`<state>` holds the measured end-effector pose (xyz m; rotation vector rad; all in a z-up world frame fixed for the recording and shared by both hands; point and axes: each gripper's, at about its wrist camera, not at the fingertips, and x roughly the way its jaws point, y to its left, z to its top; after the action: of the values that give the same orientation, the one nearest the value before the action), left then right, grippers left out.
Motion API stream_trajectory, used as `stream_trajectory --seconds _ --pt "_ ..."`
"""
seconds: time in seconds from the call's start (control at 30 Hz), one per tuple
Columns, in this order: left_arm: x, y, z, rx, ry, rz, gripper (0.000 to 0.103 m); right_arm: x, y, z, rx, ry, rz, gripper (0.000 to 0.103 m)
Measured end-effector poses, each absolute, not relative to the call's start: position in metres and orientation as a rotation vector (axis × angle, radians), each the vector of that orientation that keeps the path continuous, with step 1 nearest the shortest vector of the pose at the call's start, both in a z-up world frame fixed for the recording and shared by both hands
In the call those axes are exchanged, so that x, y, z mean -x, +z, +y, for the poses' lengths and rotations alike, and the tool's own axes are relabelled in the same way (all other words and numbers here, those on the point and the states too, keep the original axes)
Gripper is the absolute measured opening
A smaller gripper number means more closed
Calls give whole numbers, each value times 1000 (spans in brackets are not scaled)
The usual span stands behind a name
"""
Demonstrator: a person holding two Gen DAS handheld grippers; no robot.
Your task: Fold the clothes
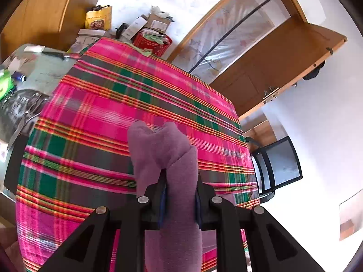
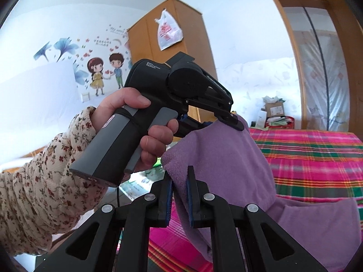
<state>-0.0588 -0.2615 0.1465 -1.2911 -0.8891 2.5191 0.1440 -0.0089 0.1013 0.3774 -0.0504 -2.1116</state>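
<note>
A purple fleece garment (image 2: 222, 158) hangs in the air over a table covered with a pink, green and orange plaid cloth (image 1: 109, 104). My left gripper (image 1: 180, 181) is shut on a bunched fold of the purple garment (image 1: 163, 145), which bulges out past its fingers. My right gripper (image 2: 179, 181) is shut on another edge of the same garment. In the right wrist view the left gripper (image 2: 229, 119), held by a person's hand (image 2: 127, 113) in a floral sleeve, pinches the garment's upper edge. The rest of the garment (image 2: 317, 222) drapes down to the plaid cloth (image 2: 317, 154).
Boxes, a red tin and a yellow bag (image 1: 98, 17) pile up beyond the table's far end. Scissors and clutter (image 1: 25, 104) lie on the left. A black mesh chair (image 1: 279, 163) stands at the right. A wooden wardrobe (image 2: 172, 34) and door (image 1: 283, 63) stand behind.
</note>
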Motion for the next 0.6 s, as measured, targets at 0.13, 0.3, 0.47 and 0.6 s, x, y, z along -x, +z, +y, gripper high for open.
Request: stream_trajectory --seconds 0.13,0.3,0.47,0.6 --pt "68 152 -231 1289 2502 -833 21 -139 104 17 -376 -2152 -89 11" --pt "83 153 -192 1313 2469 -782 21 -130 105 51 -385 -2202 -138 11" --pt "97 146 -158 1348 2432 -743 21 -122 102 77 -406 -2252 -162 11" --pt "108 139 -139 1384 2409 -723 21 -115 97 95 -429 -2283 -196 11"
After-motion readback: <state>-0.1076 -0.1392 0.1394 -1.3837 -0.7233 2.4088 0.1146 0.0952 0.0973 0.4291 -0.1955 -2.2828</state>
